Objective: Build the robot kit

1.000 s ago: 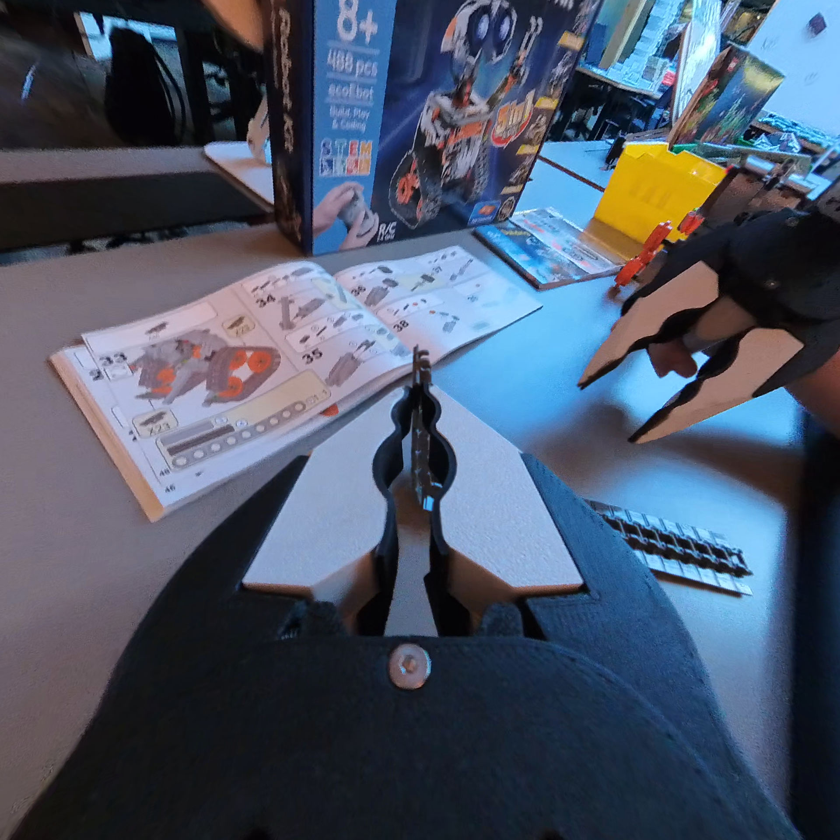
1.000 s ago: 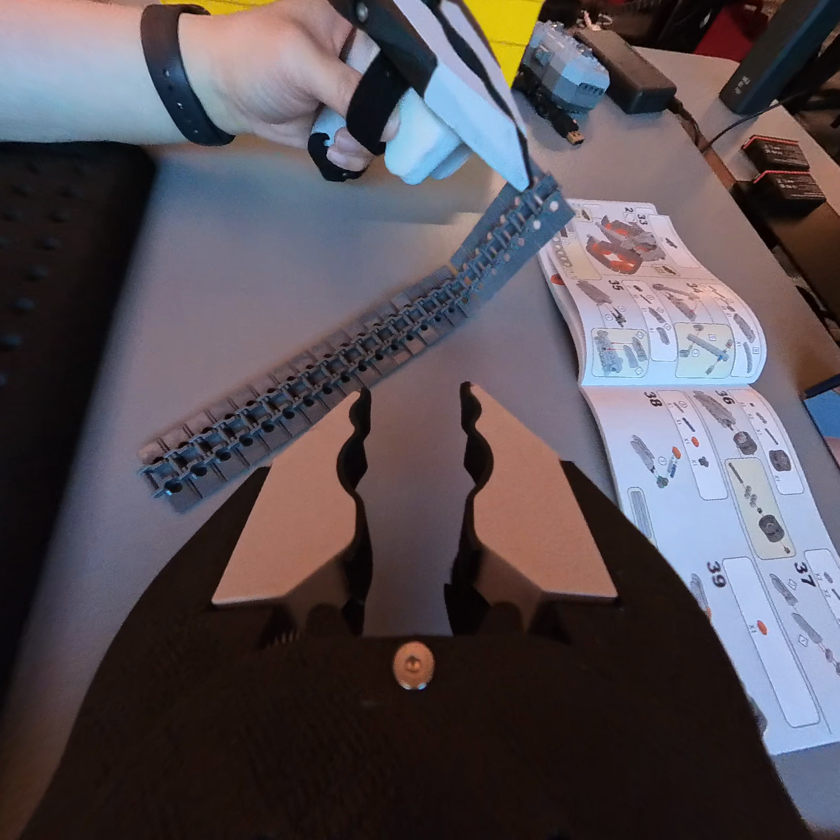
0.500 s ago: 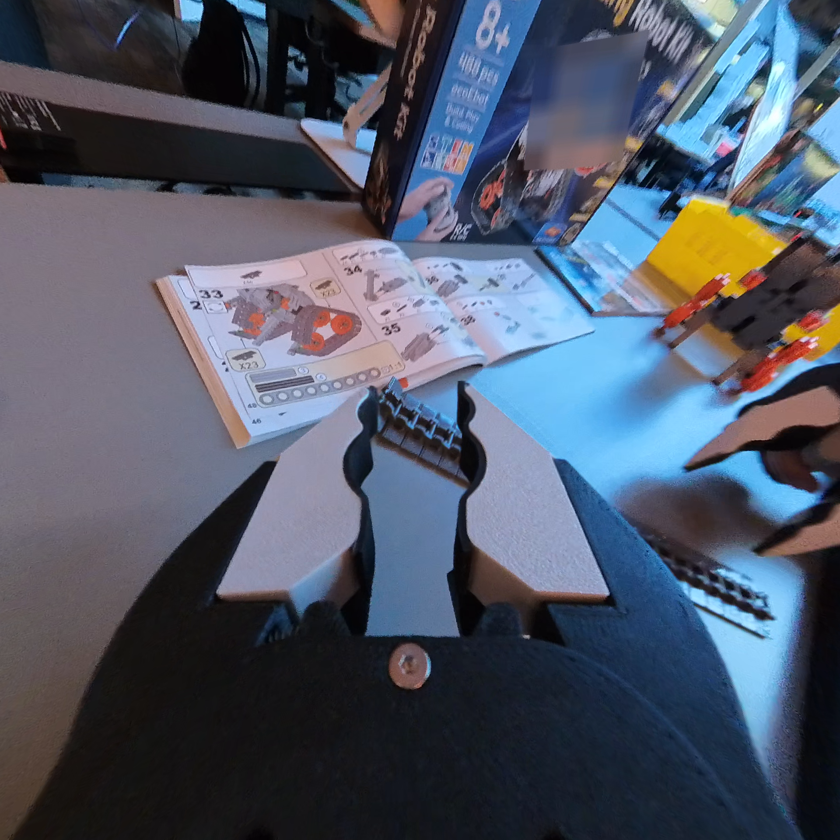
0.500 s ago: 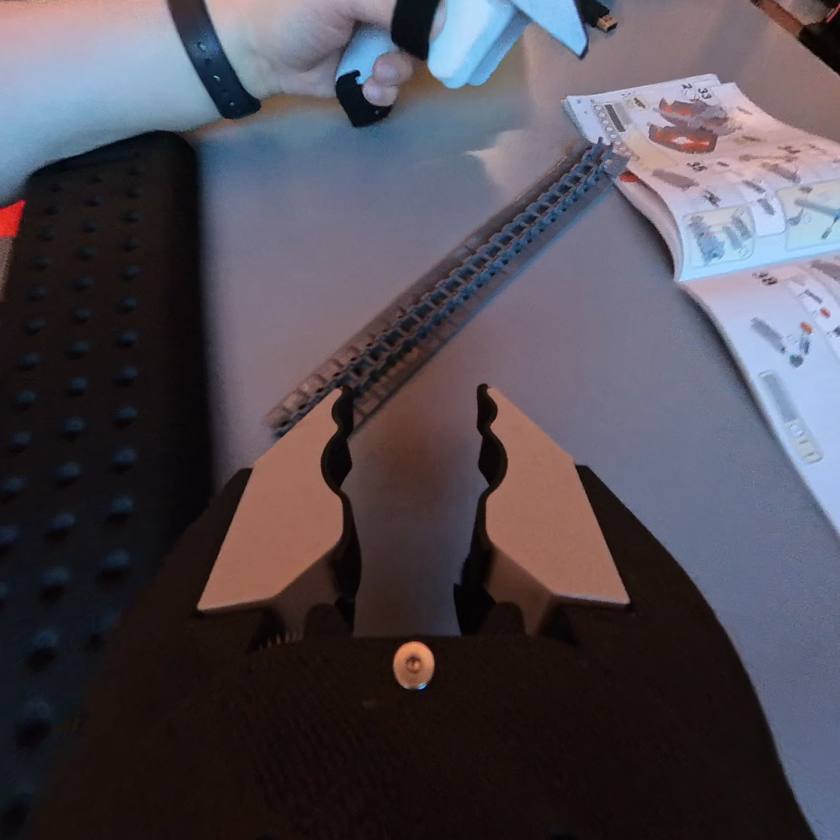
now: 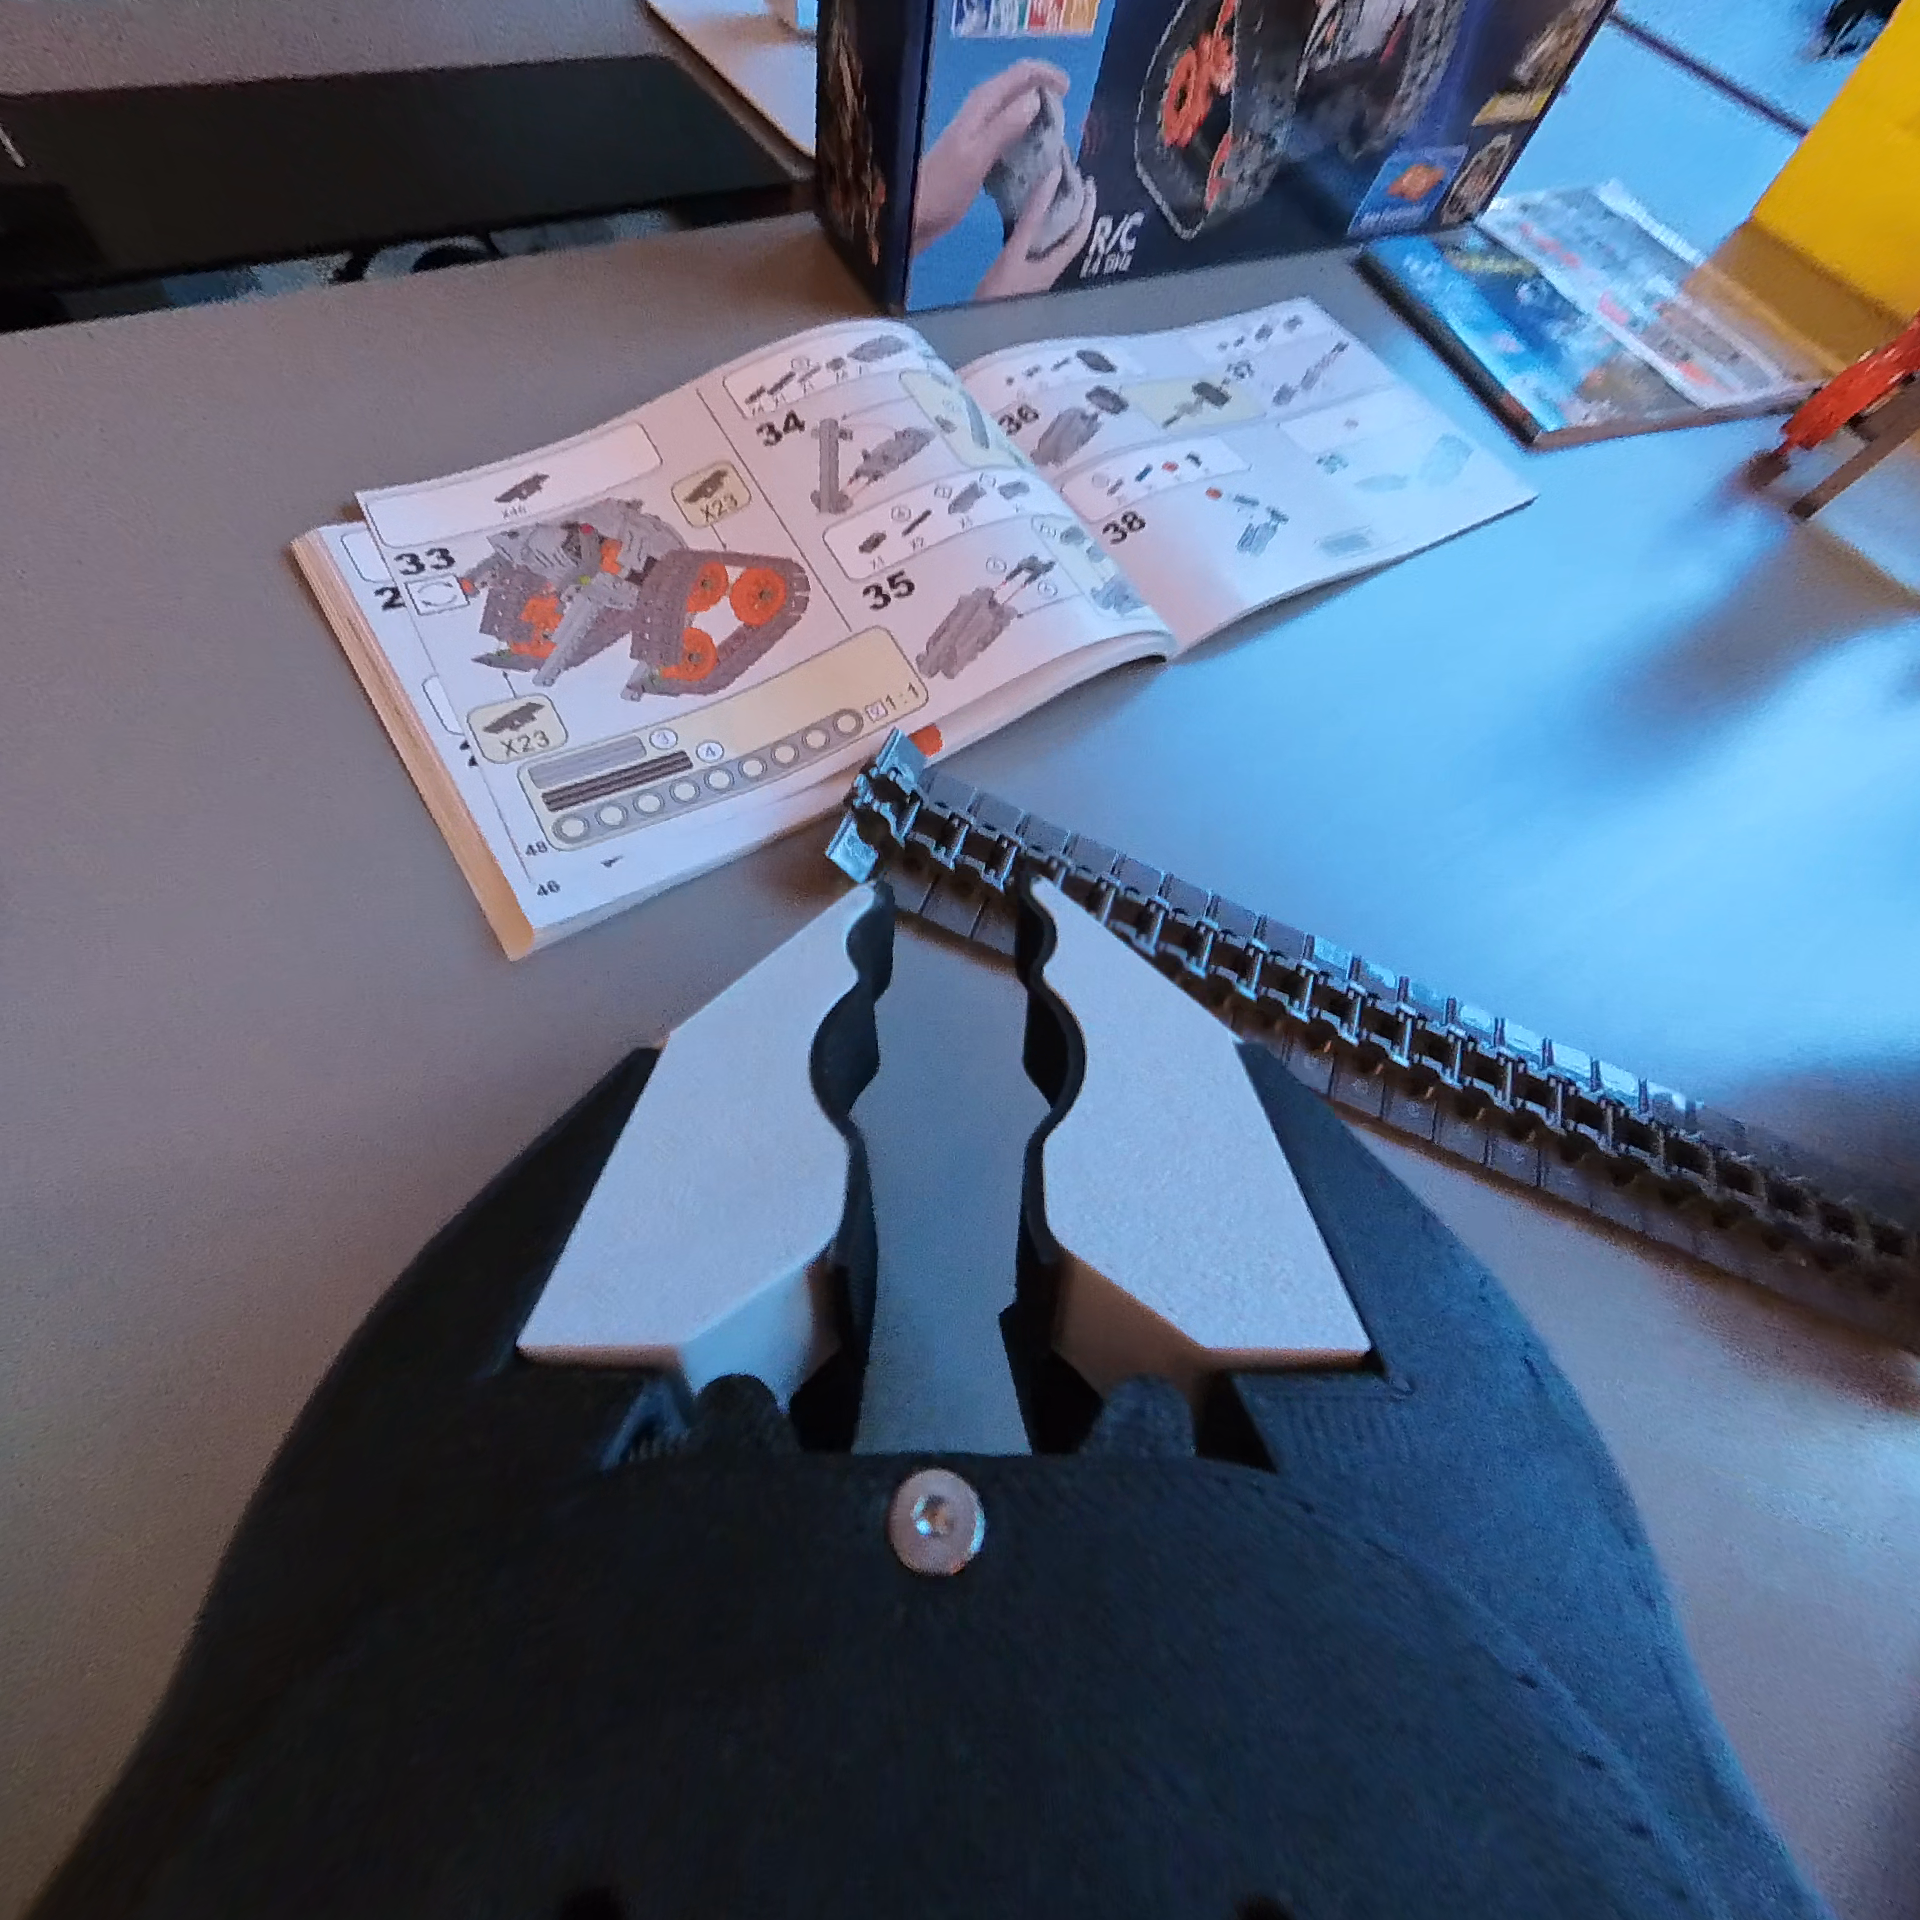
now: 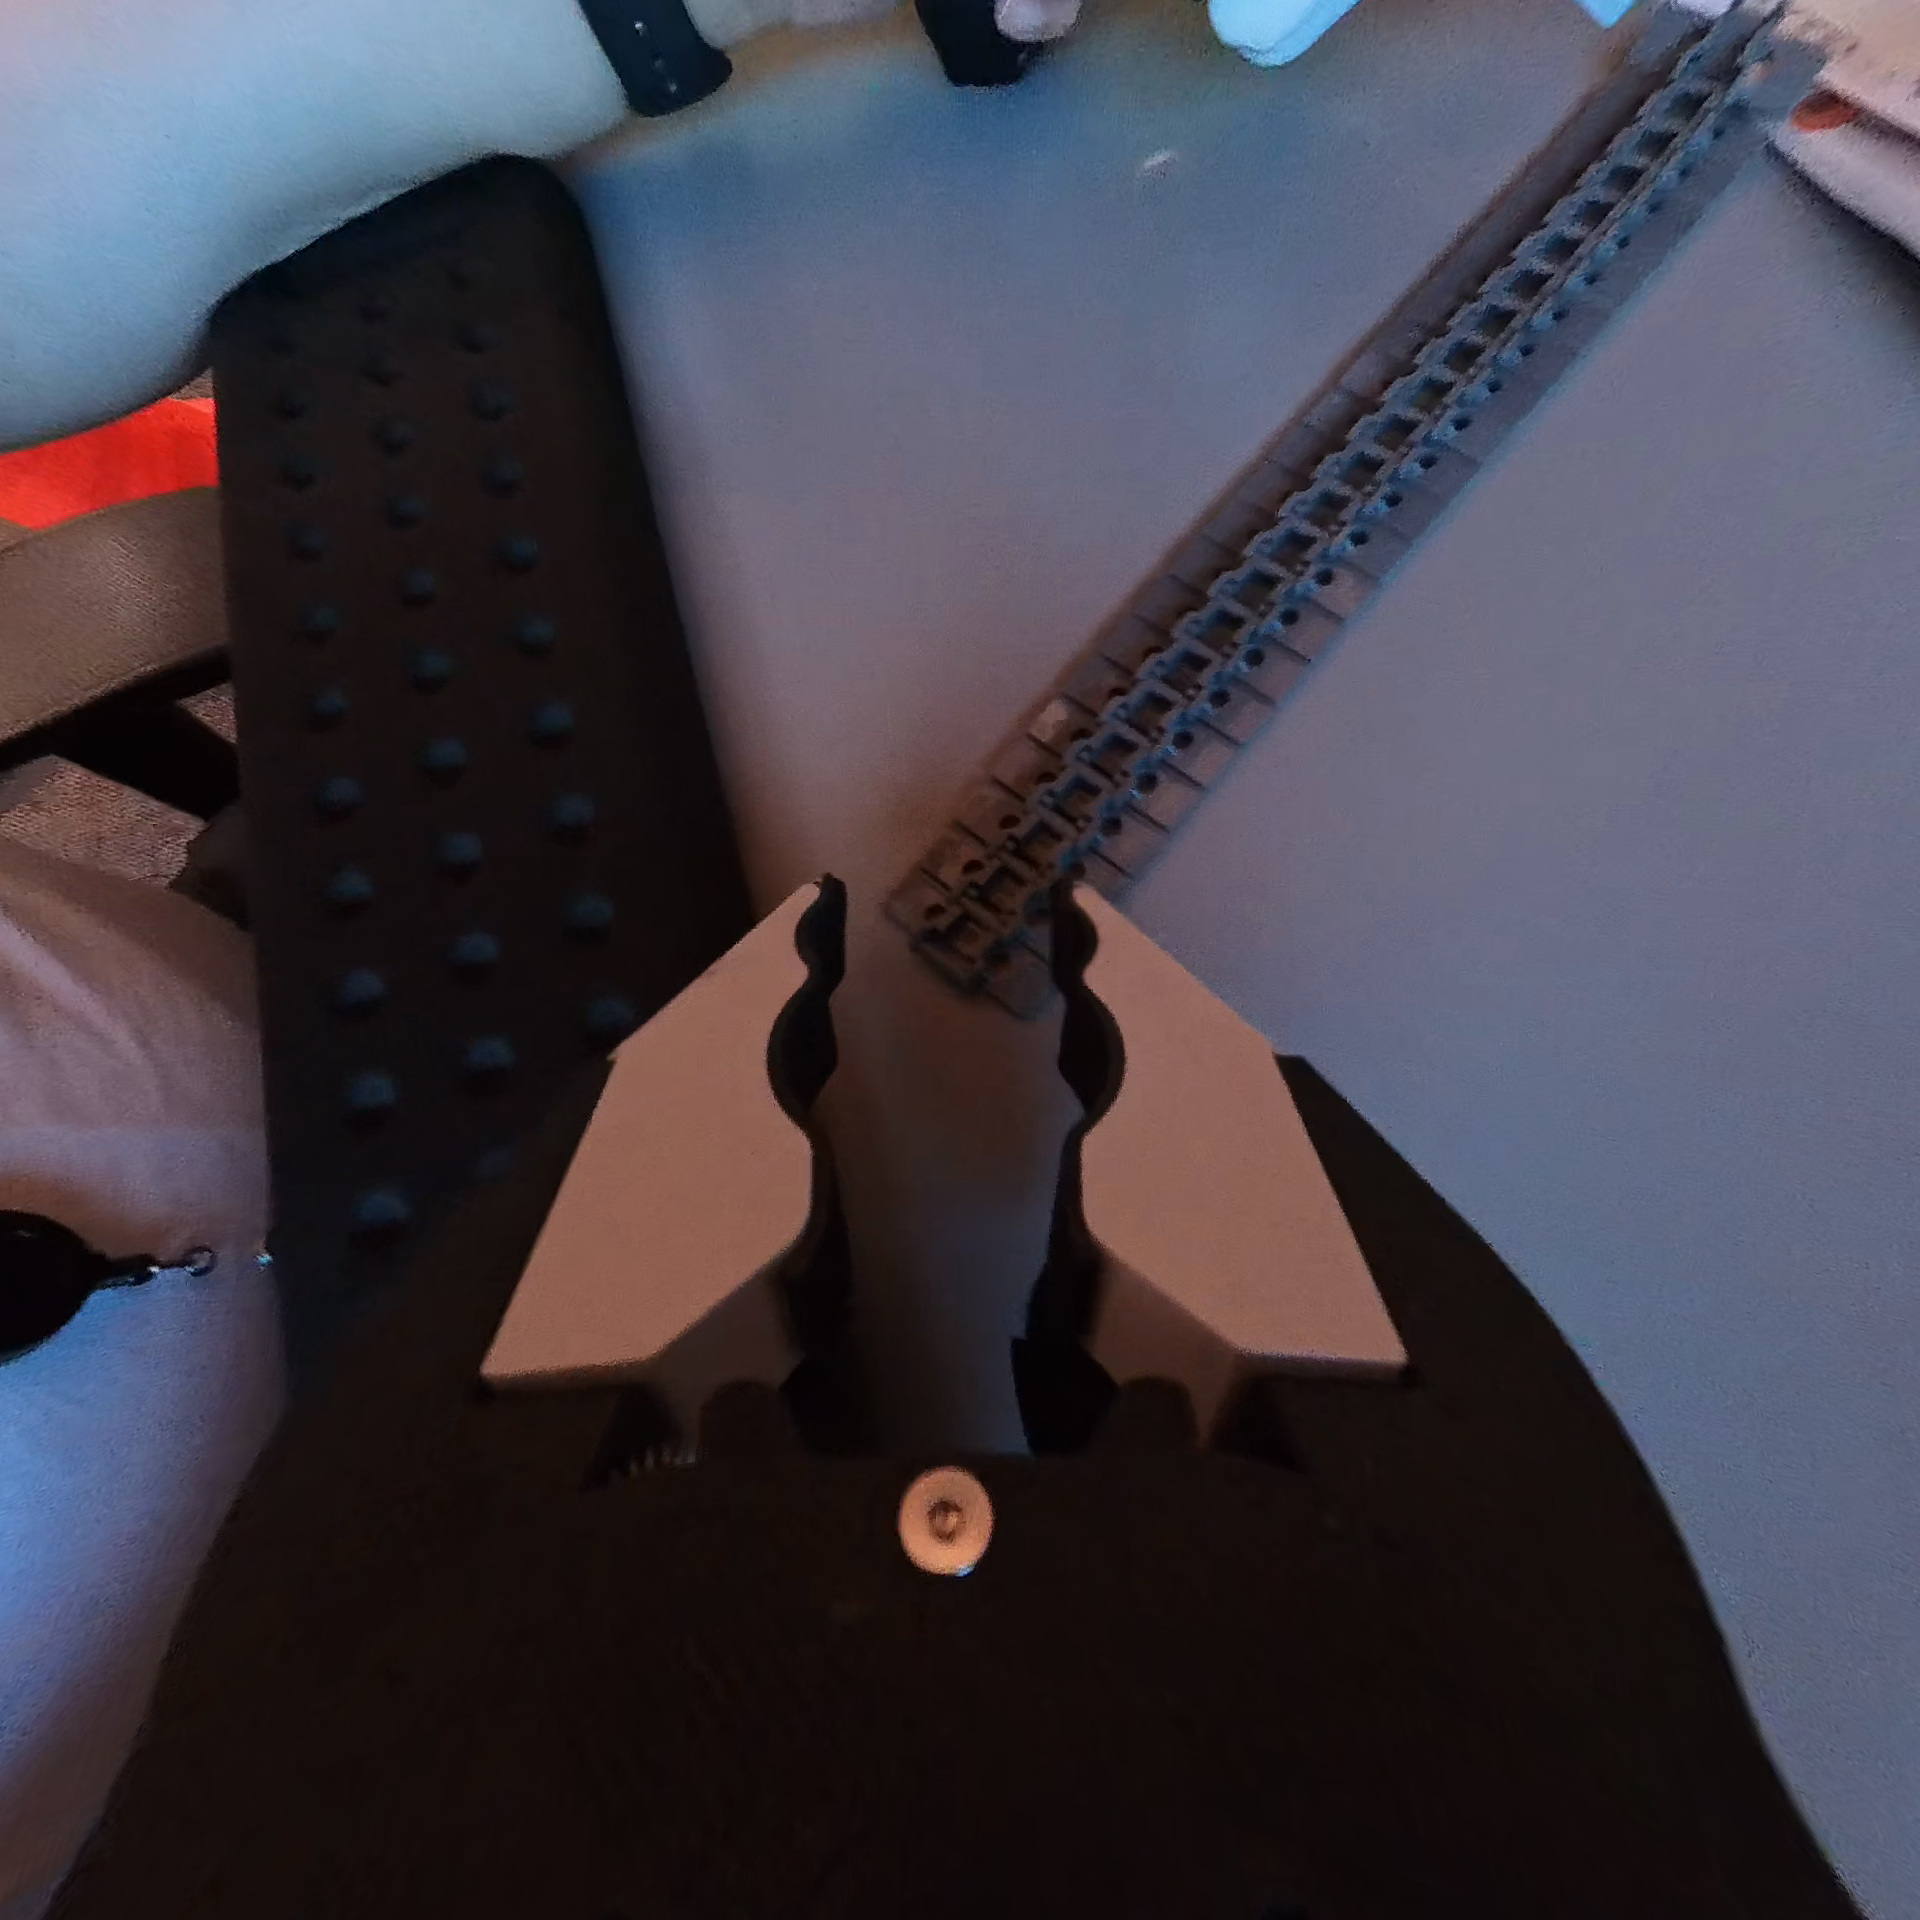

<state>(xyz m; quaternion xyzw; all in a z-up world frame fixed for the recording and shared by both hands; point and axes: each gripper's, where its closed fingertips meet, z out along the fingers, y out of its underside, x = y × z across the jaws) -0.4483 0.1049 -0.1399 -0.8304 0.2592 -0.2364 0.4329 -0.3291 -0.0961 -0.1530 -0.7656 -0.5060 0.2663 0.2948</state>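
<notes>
A long grey toy track strip [image 5: 1382,1029] lies flat on the grey table [image 5: 208,1039]. Its far end rests beside an open instruction booklet [image 5: 831,582]. My left gripper [image 5: 954,894] is open and empty, with its tips just short of that end of the strip. In the right wrist view the same strip [image 6: 1340,540] runs diagonally up to the right. My right gripper [image 6: 940,899] is open and empty, with its tips at the strip's near end, the right finger partly over it.
A blue toy box [image 5: 1174,135] stands behind the booklet. A closed booklet [image 5: 1590,312] and a yellow bin [image 5: 1860,197] are at the right. A black studded armrest [image 6: 436,675] lies left of the right gripper, with a forearm and wristband [image 6: 655,52] above. There is about 25 cm between the tips of the two grippers. My right gripper is the nearer one to the black studded armrest [image 6: 436,675]: about 10 cm, against 30 cm.
My left gripper has opened and let go of the strip's end, which now lies flat on the table. My right gripper has moved down to the strip's other end.
</notes>
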